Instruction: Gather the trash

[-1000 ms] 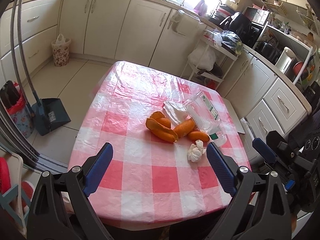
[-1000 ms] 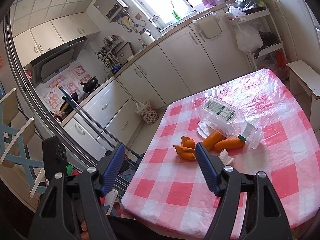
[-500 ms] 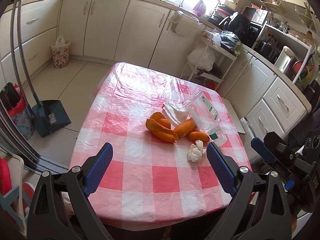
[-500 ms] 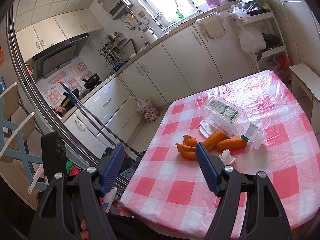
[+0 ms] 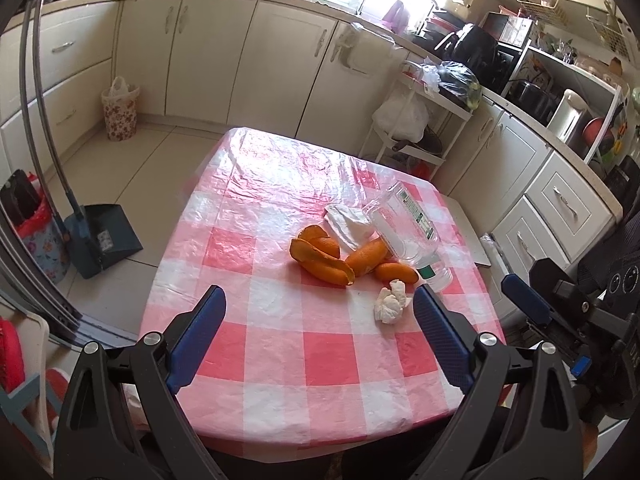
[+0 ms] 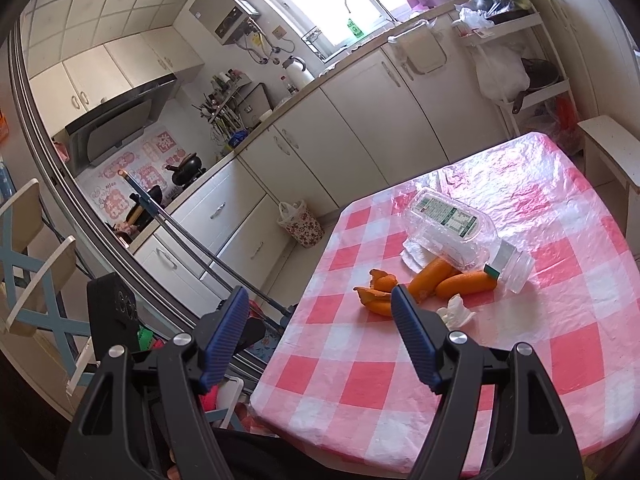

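On the checked tablecloth ahead lie orange peels, a crumpled tissue and a toppled plastic bottle; my left gripper and right gripper hang released, empty.

no visible change; table items and both views hold same framing.

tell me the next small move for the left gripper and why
Probably ease the left gripper forward and down over the crumpled tissue. Its jaws stand open and empty, and the tissue lies loose on the table, nearest of the trash.
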Demonstrator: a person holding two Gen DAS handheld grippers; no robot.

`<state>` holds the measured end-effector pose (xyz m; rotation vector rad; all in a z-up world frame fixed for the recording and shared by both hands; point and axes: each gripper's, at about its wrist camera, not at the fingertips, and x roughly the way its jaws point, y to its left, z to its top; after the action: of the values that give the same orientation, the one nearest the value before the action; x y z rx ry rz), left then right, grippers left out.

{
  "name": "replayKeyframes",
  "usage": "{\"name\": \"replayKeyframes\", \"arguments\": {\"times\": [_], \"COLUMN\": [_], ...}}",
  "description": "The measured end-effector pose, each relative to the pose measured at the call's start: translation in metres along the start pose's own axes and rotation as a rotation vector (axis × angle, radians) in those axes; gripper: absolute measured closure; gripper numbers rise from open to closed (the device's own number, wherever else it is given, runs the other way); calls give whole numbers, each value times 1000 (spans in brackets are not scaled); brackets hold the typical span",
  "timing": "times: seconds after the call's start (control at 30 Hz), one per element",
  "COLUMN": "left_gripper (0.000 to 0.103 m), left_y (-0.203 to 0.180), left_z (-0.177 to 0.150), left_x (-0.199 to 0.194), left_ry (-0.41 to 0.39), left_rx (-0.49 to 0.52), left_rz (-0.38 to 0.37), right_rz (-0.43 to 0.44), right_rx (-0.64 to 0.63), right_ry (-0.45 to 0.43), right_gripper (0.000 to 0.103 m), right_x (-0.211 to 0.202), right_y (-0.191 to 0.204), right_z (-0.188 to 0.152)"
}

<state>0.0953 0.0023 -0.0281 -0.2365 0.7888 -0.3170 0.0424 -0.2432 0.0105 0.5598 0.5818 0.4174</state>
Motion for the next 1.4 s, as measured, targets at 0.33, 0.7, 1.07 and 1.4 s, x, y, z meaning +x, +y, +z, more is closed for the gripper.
{"name": "replayKeyframes", "arguments": {"times": [0.33,0.7,1.07,1.4], "left_gripper": [12,12,12,12], "left_y": [1,-2,-1,-3], "left_z": [-1,-1,-1,-2], "left_x": [-1,-1,-2,-1], "left_ry": [-3,-4,-8,-4], "left_rx": [-14,5,3,0], "left_rz": [-11,-3,-2,-4], "right_rz": [16,12,11,14], "right_rx": [28,18,29,44], "right_ry": [-4,1,0,1], "right_gripper": [32,32,32,32], "right_x": [-1,0,-1,-2], "right_y": [-3,-1,-3,-5], "right_z": [-1,-1,0,0]}}
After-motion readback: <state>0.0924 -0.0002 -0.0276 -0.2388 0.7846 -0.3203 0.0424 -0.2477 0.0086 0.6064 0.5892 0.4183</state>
